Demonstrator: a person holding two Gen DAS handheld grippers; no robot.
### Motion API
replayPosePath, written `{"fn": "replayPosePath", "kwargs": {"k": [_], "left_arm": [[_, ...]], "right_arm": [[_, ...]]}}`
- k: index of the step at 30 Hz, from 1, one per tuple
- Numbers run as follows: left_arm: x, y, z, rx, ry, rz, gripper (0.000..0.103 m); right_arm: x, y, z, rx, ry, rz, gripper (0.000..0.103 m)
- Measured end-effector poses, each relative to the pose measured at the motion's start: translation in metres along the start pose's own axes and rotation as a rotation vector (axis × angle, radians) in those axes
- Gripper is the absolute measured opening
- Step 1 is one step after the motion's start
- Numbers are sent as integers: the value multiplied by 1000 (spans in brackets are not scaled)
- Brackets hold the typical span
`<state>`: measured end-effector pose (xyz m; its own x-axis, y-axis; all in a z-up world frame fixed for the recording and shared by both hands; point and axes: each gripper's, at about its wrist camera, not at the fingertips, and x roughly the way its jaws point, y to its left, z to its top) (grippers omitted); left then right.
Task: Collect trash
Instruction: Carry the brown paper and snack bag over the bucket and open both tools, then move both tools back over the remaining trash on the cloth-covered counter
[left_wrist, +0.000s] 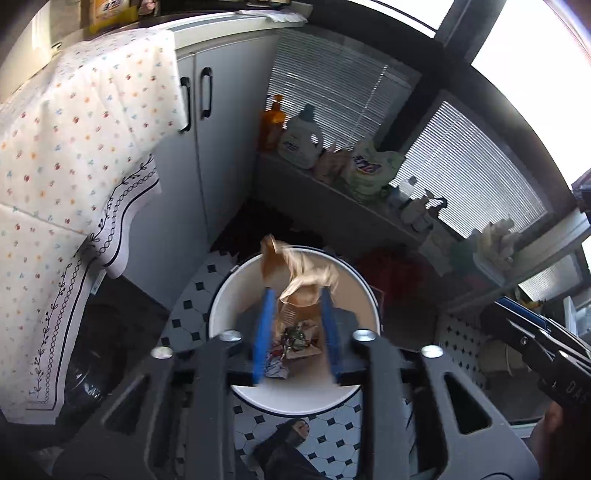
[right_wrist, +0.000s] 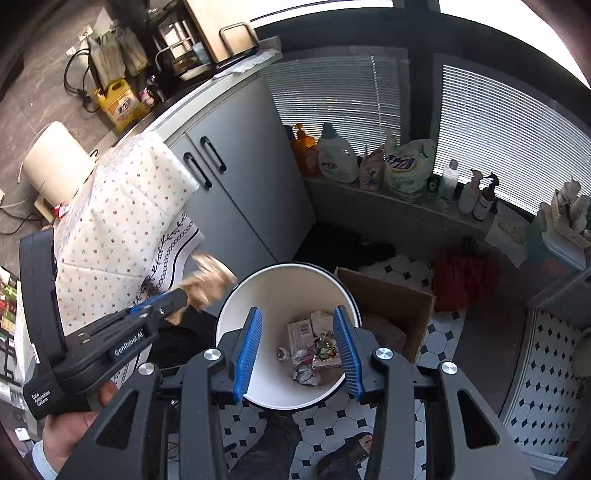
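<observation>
My left gripper (left_wrist: 297, 295) is shut on a crumpled brown paper bag (left_wrist: 295, 273), blurred, above a white bin (left_wrist: 221, 302). The bin holds several wrappers and scraps (left_wrist: 291, 343). In the right wrist view the left gripper (right_wrist: 181, 295) shows at the left with the brown paper (right_wrist: 208, 280) at its tip, just left of the bin's rim (right_wrist: 229, 295). My right gripper (right_wrist: 297, 317) is open and empty, directly over the bin, with the trash (right_wrist: 314, 350) seen between its blue pads (right_wrist: 249, 347).
A cloth-covered table (right_wrist: 122, 218) stands left, a grey cabinet (right_wrist: 240, 192) behind the bin. An open cardboard box (right_wrist: 391, 306) sits right of the bin. Detergent bottles (right_wrist: 336, 155) line the window ledge. My feet (right_wrist: 347, 454) are on the tiled floor.
</observation>
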<state>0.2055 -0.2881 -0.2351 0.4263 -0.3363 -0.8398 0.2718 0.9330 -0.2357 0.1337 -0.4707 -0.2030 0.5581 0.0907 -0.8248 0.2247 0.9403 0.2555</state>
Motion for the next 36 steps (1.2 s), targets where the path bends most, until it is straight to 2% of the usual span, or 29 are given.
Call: {"fn": "replayPosePath", "kwargs": {"k": [1, 3, 8, 12, 14, 20, 22, 25, 28, 36], "left_arm": [[-4, -2, 2, 11, -10, -3, 50], [-12, -5, 7, 31, -25, -3, 54], [-34, 8, 27, 21, -67, 32, 56], [-59, 26, 45, 2, -120, 75, 63], [-73, 38, 56, -11, -147, 98, 64], [-115, 83, 83, -63, -234, 171, 76], [-129, 100, 90, -86, -262, 197, 83], [-149, 127, 100, -124, -304, 242, 88], [-166, 156, 107, -161, -340, 281, 92], [-200, 245, 116, -290, -397, 373, 94]], "right_arm": [[-2, -2, 2, 10, -5, 0, 41], [-6, -4, 8, 33, -18, 6, 41], [-14, 6, 26, 27, -59, 32, 42], [-20, 28, 44, 2, -90, 70, 46], [-21, 44, 54, -18, -105, 93, 48], [-25, 102, 85, -92, -144, 161, 61], [-25, 124, 93, -112, -157, 180, 69], [-24, 157, 104, -144, -182, 207, 81], [-21, 191, 115, -186, -194, 234, 88], [-4, 273, 136, -267, -192, 290, 94]]}}
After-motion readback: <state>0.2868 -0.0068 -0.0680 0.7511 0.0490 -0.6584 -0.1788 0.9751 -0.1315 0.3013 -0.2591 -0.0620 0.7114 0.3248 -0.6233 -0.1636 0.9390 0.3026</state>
